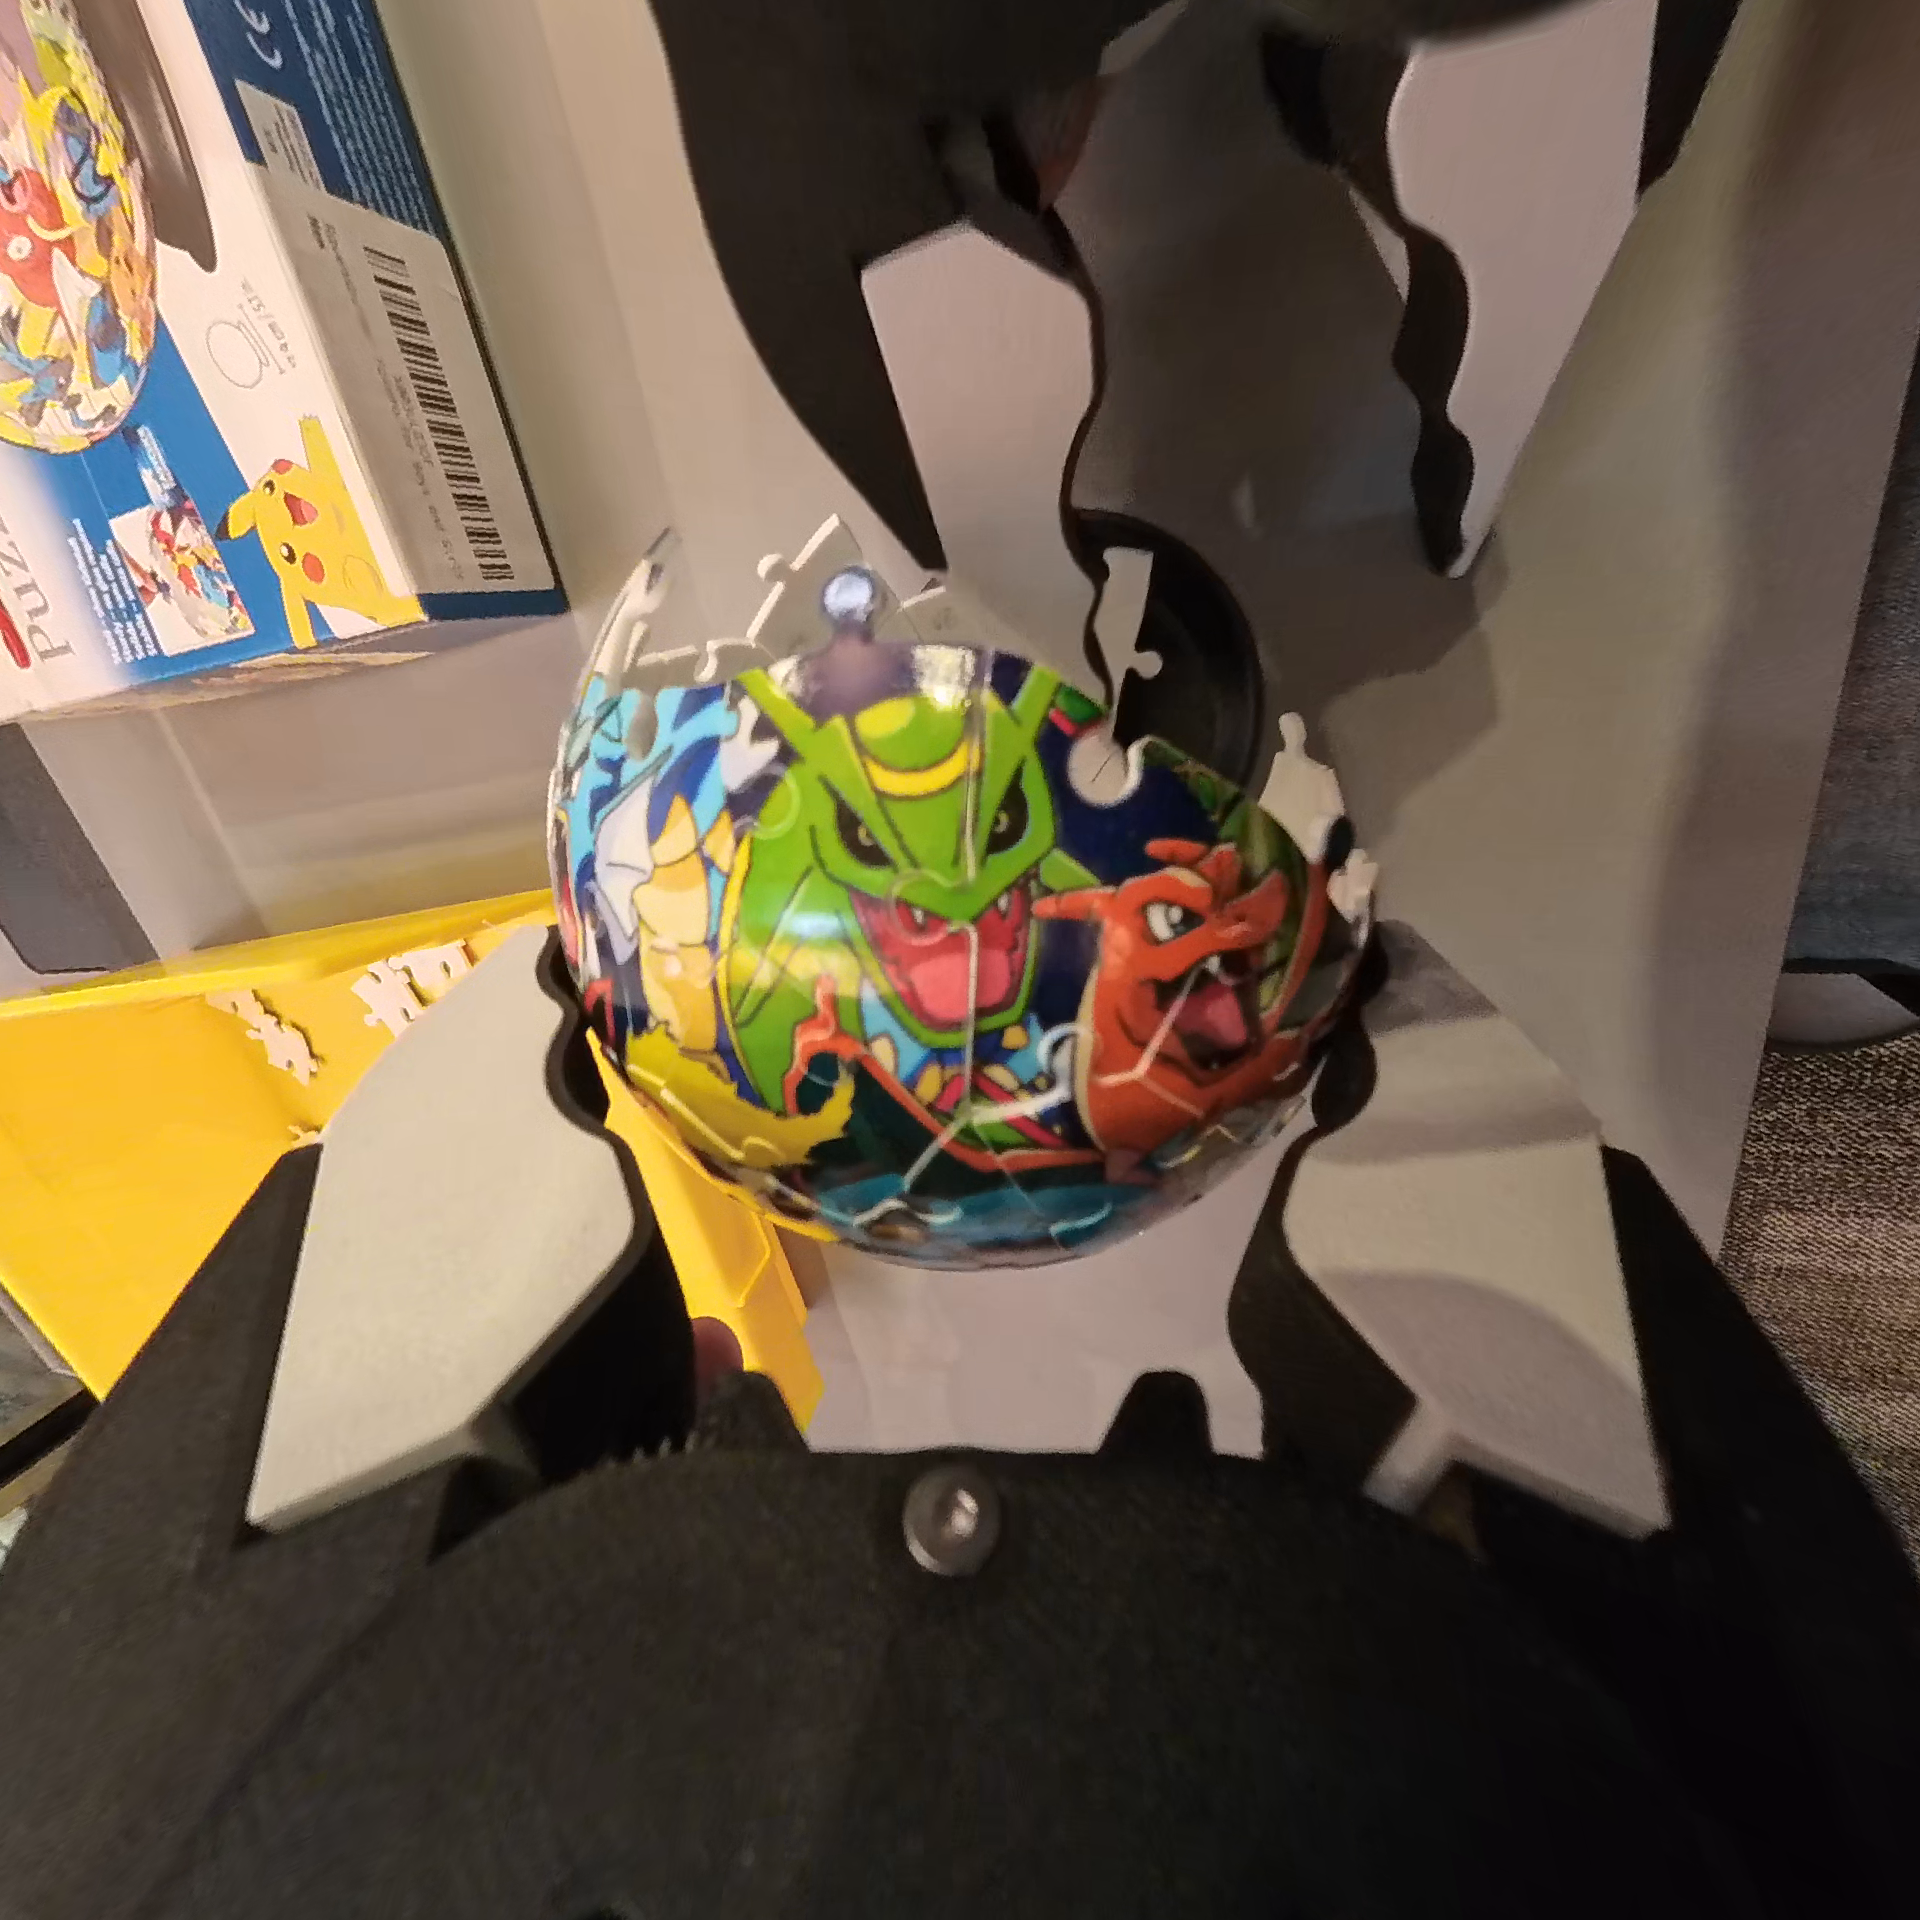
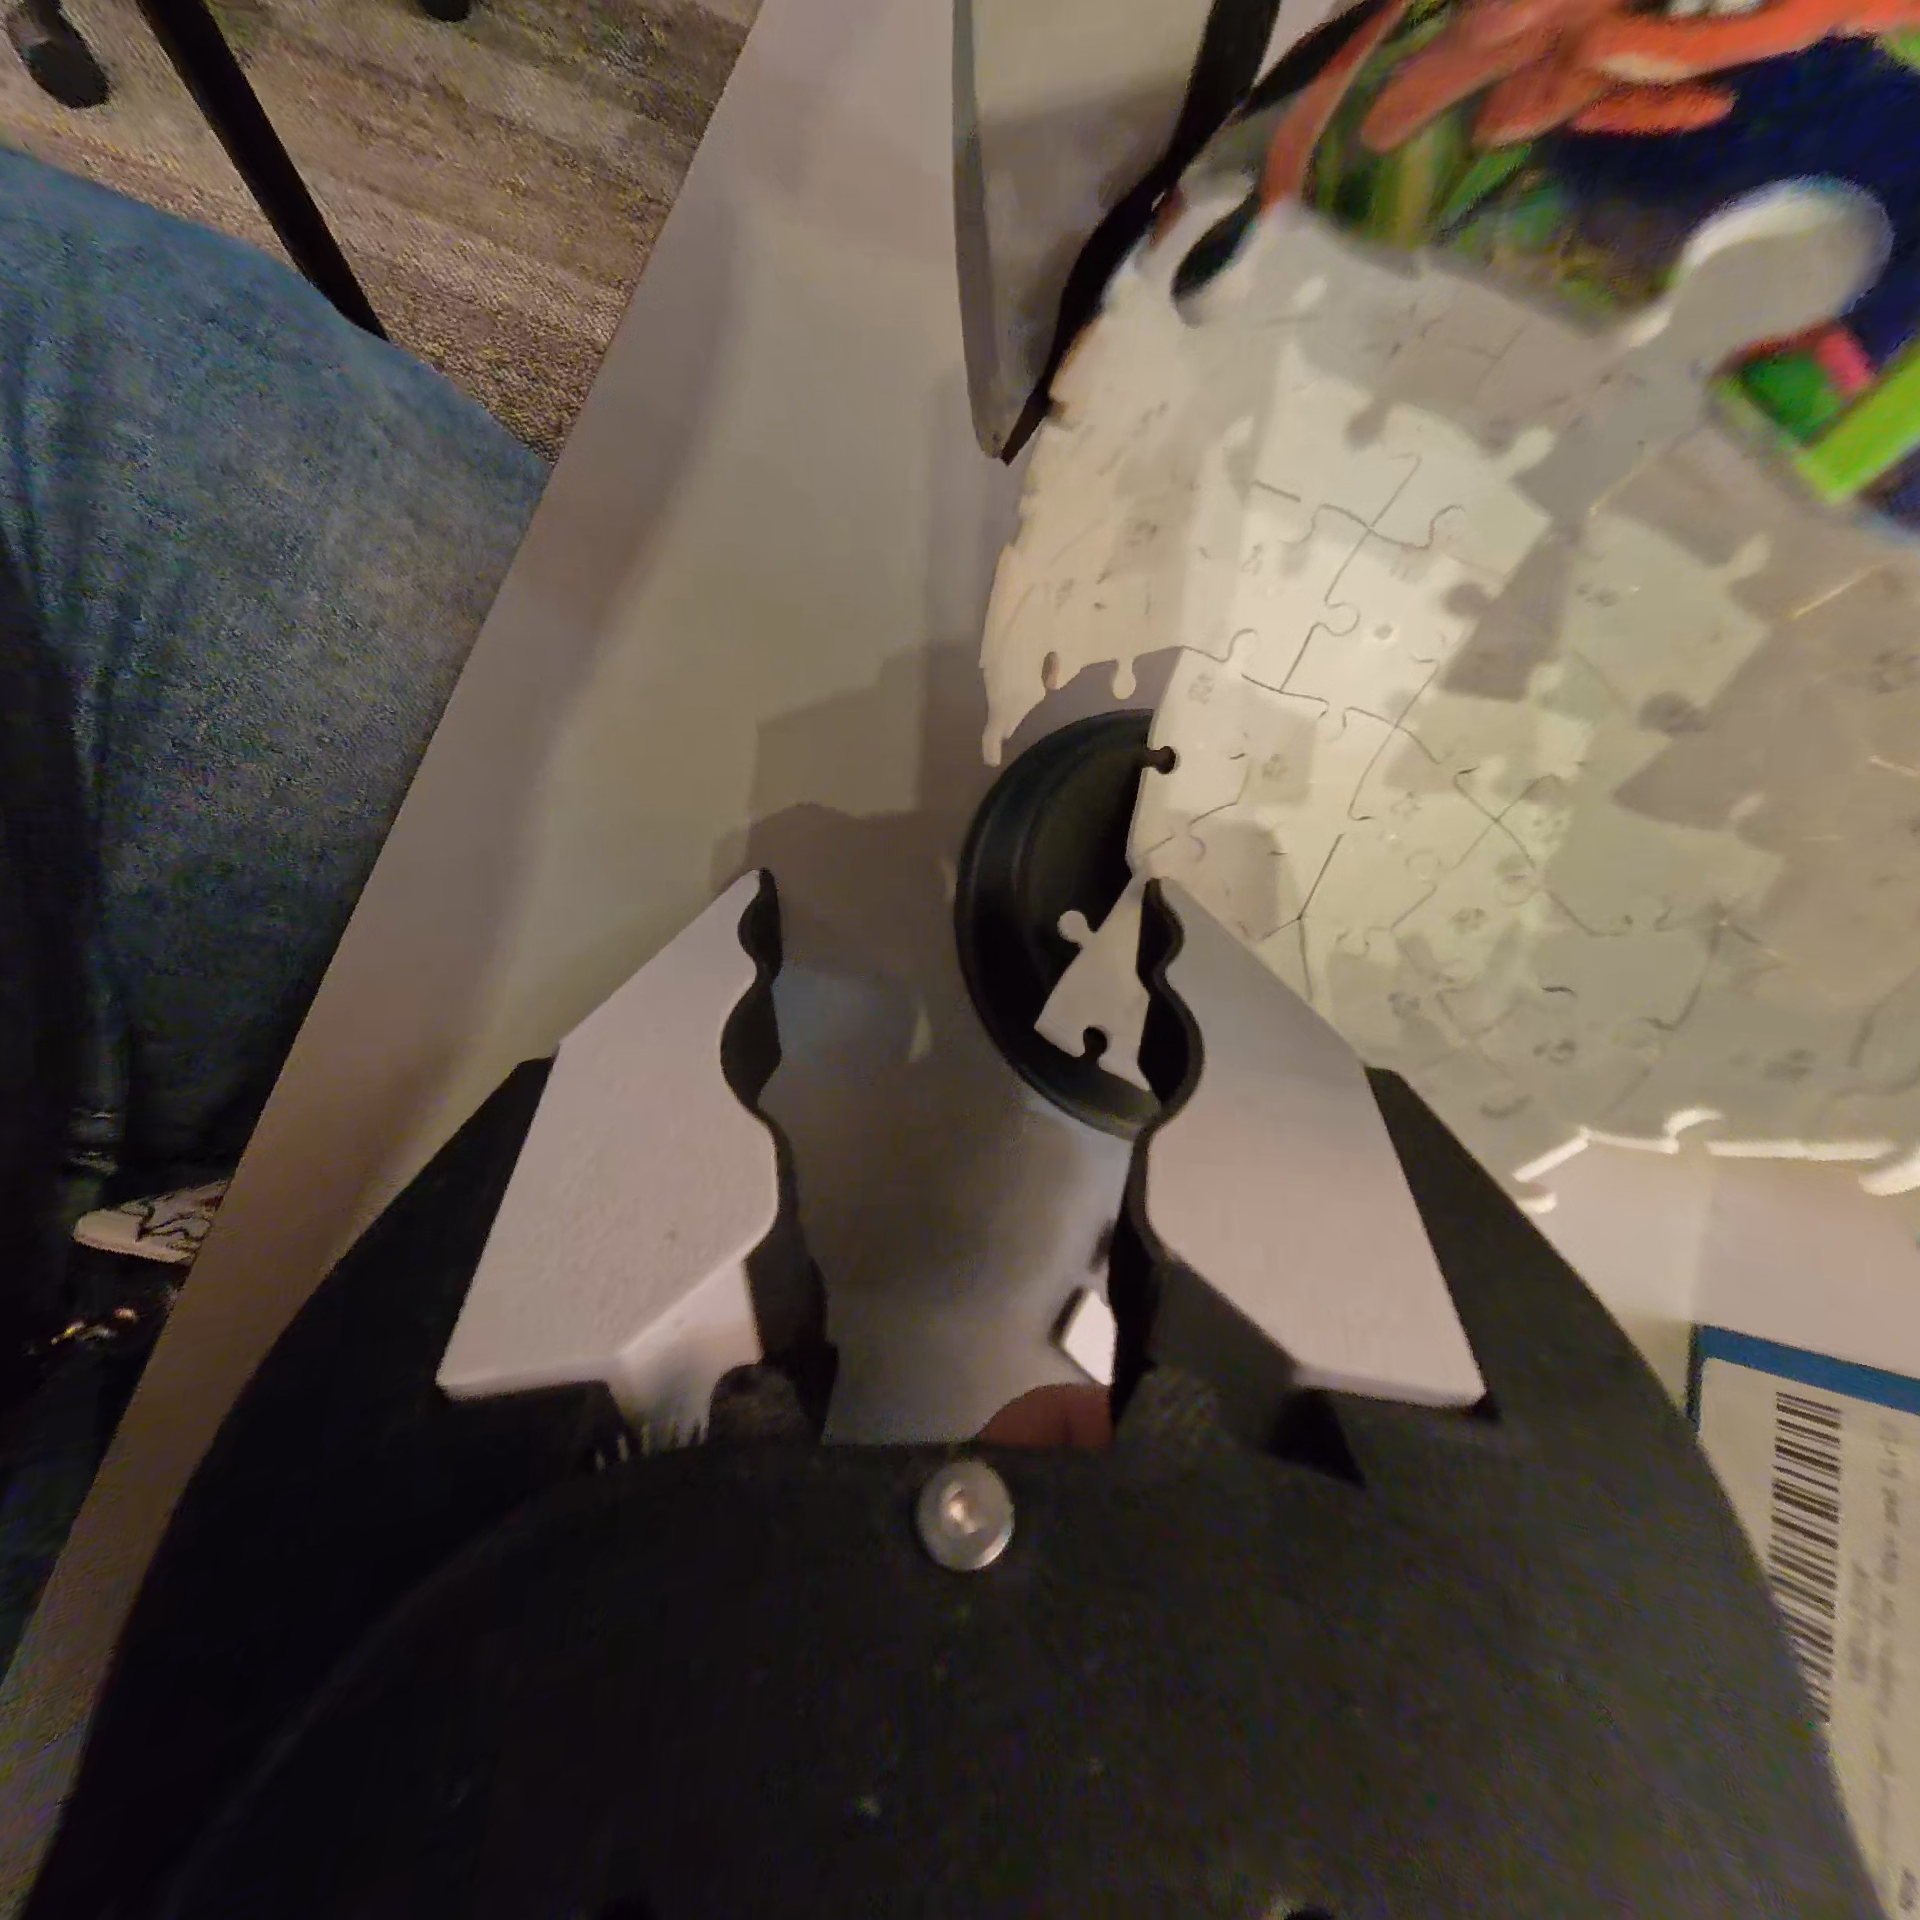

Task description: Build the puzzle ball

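The partly built puzzle ball point(image 1: 935, 935) is a colourful open shell with a jagged rim at the top. My left gripper point(image 1: 956, 997) is shut on its sides and holds it above the white table point(image 1: 1455, 1039). The right wrist view looks into its white inside point(image 2: 1455, 675). My right gripper point(image 2: 956, 888) is open; in the left wrist view it point(image 1: 1003, 551) comes down from above, just behind the ball's rim. A single white-backed piece point(image 2: 1101, 987) lies against its right finger at the rim point(image 1: 1122, 634), over a black round stand point(image 2: 997, 935). Whether the piece is locked in is unclear.
The puzzle box point(image 1: 260, 364) stands at the back left, and its end shows in the right wrist view point(image 2: 1808, 1558). A yellow tray point(image 1: 156, 1143) with several loose pieces lies left of the ball. A person's leg point(image 2: 208, 520) is beyond the table edge, over carpet.
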Demonstrator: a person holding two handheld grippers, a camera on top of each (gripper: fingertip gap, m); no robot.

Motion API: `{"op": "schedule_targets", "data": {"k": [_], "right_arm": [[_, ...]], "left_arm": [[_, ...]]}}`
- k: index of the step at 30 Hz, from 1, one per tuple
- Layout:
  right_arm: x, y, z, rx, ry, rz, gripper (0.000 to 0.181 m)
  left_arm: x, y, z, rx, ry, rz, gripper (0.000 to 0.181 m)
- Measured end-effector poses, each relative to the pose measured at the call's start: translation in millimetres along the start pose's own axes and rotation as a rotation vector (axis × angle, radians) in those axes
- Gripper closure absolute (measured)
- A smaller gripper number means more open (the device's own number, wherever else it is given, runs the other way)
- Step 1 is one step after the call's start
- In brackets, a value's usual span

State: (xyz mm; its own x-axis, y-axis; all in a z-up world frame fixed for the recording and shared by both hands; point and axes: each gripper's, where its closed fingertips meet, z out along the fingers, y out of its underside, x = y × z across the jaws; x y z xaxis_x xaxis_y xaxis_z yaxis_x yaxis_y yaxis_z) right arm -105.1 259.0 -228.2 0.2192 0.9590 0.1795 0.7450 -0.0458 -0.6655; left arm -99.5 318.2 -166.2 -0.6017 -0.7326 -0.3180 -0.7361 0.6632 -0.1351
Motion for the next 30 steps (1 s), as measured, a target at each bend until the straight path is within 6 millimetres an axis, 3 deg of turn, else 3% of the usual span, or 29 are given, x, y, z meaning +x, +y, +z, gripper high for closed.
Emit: {"op": "schedule_targets", "data": {"k": [23,30], "right_arm": [[-2.8,2.6,1.4,-0.003,-0.059,0.067,0.118],[-8.4,6.3,-16.0,0.010,-0.022,0.040,0.113]], "left_arm": [[1.9,-4.1,2.4,-0.006,0.023,0.022,0.049],[1.5,-2.3,3.5,-0.014,0.021,0.022,0.048]]}}
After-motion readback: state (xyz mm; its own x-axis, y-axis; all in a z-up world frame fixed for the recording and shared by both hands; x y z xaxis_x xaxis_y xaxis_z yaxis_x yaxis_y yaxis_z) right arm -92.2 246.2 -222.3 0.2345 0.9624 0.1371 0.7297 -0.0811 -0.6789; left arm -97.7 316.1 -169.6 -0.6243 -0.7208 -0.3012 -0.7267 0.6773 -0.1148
